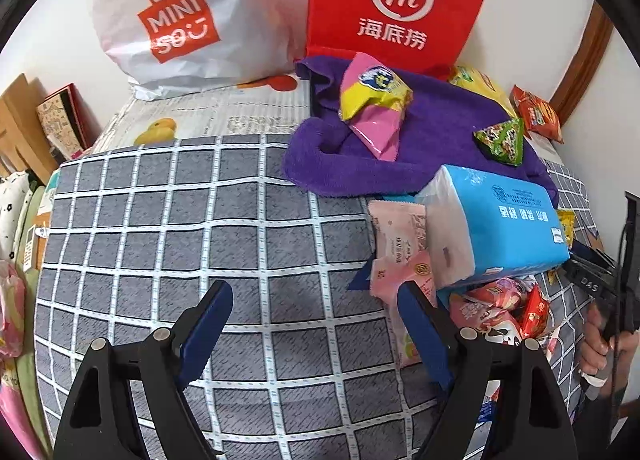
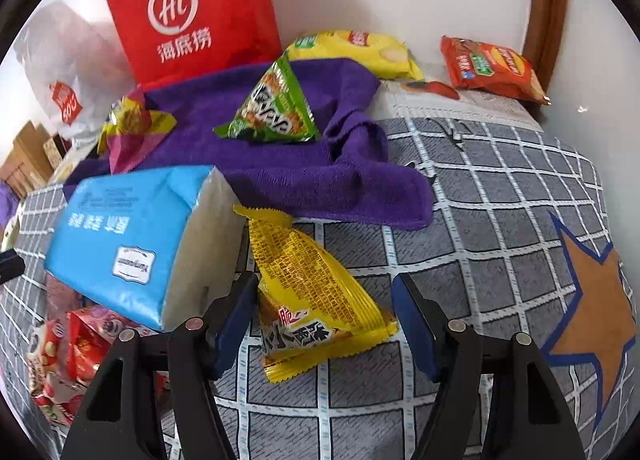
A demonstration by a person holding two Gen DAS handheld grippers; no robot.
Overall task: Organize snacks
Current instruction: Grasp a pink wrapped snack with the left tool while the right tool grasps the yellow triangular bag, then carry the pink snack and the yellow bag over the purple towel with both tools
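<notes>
Snacks strewn over a grey checked bedspread against a white wall.

Left wrist view: the checked bedspread [image 1: 224, 228] fills the frame, with a white shopping bag [image 1: 176, 20] and a red paper bag [image 1: 396, 4] propped at the wall. The left gripper [image 1: 316, 324] tilts down over bare cloth, jaws wide with nothing between them. A purple towel [image 1: 432, 148] carries a pink-and-yellow packet [image 1: 376, 108]; a blue tissue pack [image 1: 496, 220] lies just beside the right finger. Right wrist view: the right gripper [image 2: 324, 320] angles down with its jaws apart, a yellow snack packet [image 2: 312, 292] between them (pads not touching it). A green packet [image 2: 276, 108] rests on the towel, and the tissue pack crowds the left finger.
</notes>
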